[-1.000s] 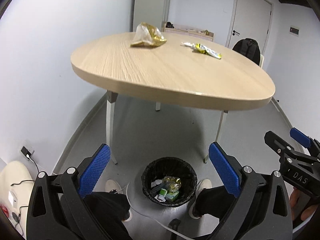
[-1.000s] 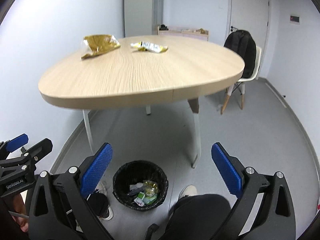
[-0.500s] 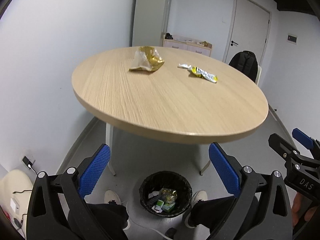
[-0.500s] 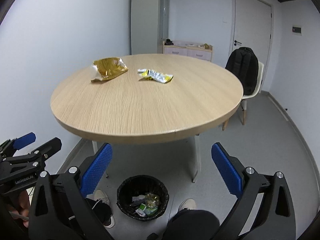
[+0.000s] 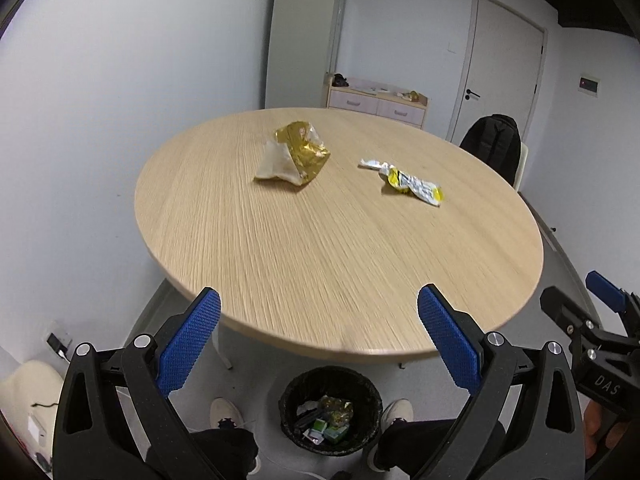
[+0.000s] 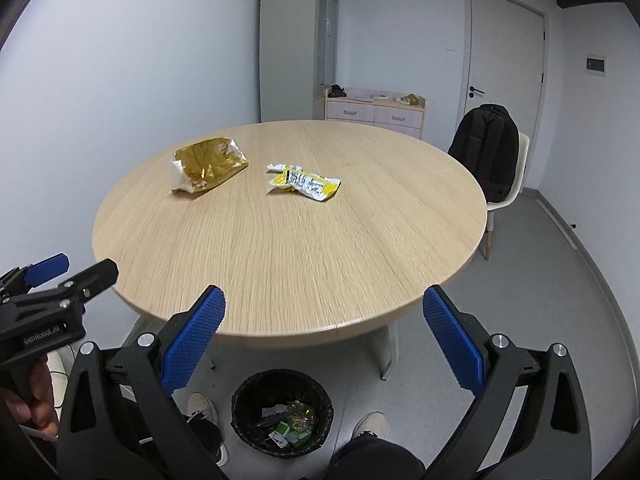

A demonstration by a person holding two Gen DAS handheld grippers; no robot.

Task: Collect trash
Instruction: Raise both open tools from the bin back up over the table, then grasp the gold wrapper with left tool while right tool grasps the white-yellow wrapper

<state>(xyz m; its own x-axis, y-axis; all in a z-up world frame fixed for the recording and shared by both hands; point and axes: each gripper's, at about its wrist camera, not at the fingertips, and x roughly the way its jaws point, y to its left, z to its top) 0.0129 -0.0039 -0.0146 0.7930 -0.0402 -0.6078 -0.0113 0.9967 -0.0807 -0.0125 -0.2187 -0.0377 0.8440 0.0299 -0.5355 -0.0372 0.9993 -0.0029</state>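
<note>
In the left wrist view, the left gripper (image 5: 319,342) is held with jaws wide and empty above the near edge of the round light-wood counter (image 5: 320,248). A crumpled gold foil snack bag (image 5: 294,158) and a yellow-and-white wrapper (image 5: 404,182) are seen well ahead, beyond the jaws.

In the right wrist view, the right gripper (image 6: 324,342) is likewise held wide and empty. The black-lined round trash bin (image 6: 282,412) is seen on the floor below, between the jaws.

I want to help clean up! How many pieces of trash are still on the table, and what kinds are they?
Gold snack bag: 1
Yellow and white wrapper: 1
Total on the round table: 2
</note>
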